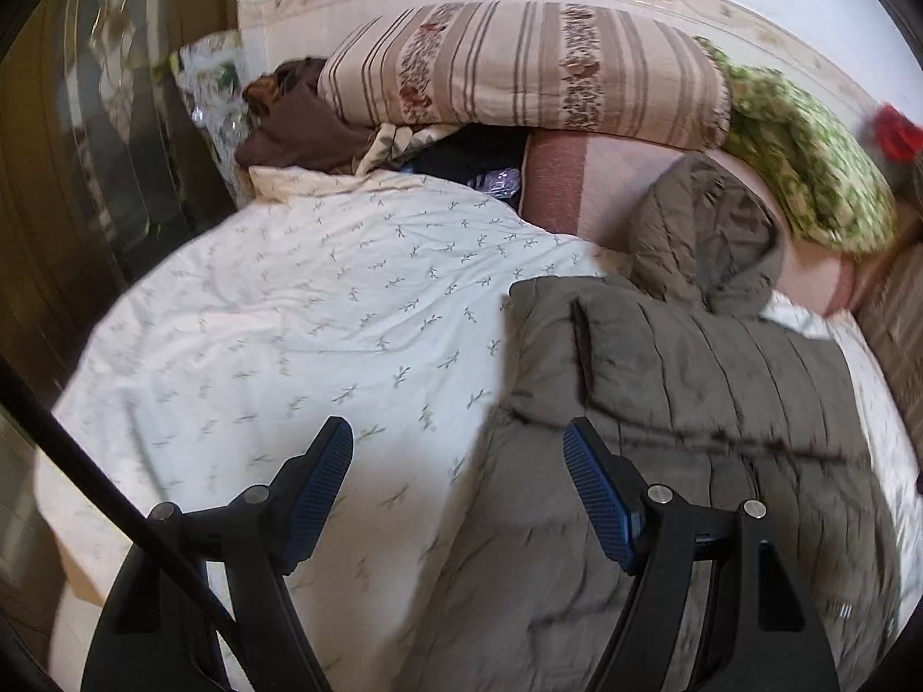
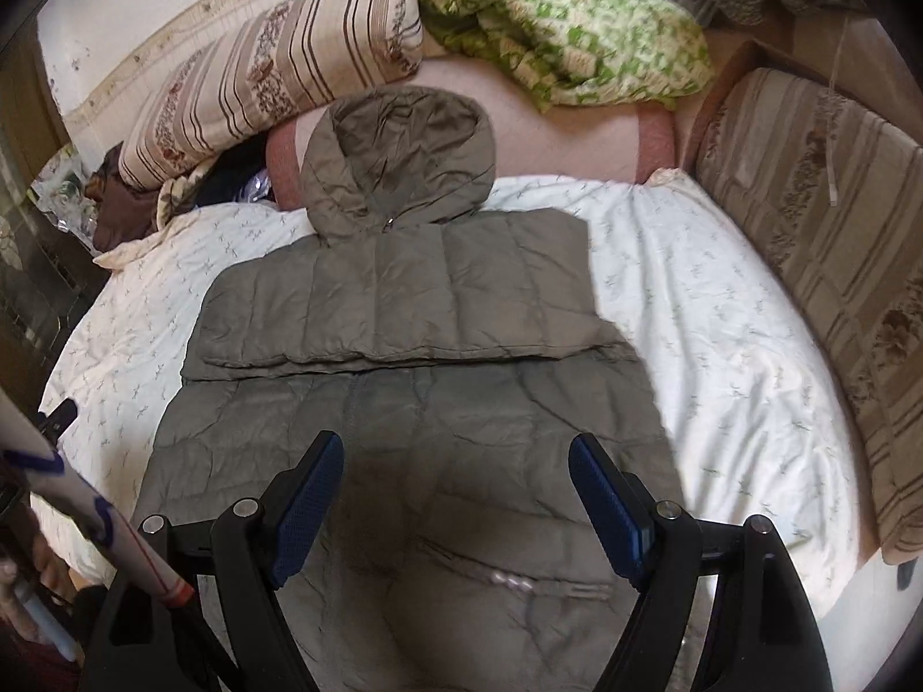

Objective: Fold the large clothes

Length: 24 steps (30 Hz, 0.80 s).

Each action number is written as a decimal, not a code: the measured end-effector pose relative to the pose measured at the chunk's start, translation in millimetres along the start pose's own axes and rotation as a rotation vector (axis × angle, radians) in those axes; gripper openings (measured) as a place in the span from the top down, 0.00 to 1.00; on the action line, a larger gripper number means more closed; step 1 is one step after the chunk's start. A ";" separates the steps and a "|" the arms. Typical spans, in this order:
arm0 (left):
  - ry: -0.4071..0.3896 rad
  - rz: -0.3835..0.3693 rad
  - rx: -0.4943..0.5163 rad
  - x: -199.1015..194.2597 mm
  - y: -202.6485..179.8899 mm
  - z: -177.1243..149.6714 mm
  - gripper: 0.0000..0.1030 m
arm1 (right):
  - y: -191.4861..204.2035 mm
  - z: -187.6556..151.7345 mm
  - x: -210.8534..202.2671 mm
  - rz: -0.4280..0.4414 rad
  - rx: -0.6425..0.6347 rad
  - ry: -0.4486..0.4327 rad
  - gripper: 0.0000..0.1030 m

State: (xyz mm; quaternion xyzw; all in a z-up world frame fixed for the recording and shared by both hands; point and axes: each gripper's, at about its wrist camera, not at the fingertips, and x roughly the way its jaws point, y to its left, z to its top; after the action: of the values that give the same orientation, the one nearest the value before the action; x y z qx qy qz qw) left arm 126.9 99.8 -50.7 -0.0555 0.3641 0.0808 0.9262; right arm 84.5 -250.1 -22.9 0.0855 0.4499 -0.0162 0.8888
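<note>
In the left wrist view, the left gripper (image 1: 458,441) is seen with its blue-padded fingers (image 1: 600,499) set wide apart and nothing between them. It hangs over the left edge of the grey quilted jacket (image 1: 681,369), which is spread on the white sheet (image 1: 288,311) of the bed. The lower part of the jacket is cut off by the picture edge and partly hidden behind the right finger. The right side of the picture is blurred, so the green patterned blanket (image 1: 807,161) and a red thing (image 1: 897,127) are hard to make out. Under the striped pillow (image 1: 519,69), a brown cloth (image 1: 300,127) and some dark items are pressed together and cannot be told apart. A black cable (image 1: 115,490) crosses the lower left corner.

In the right wrist view, the right gripper (image 2: 456,450) is also held open, its fingers (image 2: 606,507) apart above the jacket's middle, with only cloth below them. Here the whole width of the jacket (image 2: 404,300) is shown, with the hood (image 2: 404,155) lying flat toward the pillows and a folded part lying across the chest. A zipped pocket (image 2: 507,576) is seen only here. A striped cushion (image 2: 819,242) stands along the right side of the bed. At the lower left, a white object with blue marks (image 2: 75,496) is cut off and cannot be identified.
</note>
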 end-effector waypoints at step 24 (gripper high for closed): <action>0.131 -0.034 -0.111 106.8 49.9 -7.6 0.28 | 143.3 288.3 220.2 -0.054 0.117 -0.086 0.17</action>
State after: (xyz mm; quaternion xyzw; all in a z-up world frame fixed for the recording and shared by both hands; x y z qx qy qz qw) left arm 189.4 159.2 -131.4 -0.1184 0.4178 0.0813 0.8971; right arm 460.4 -146.4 -12.6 0.1244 0.4117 -0.0703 0.9001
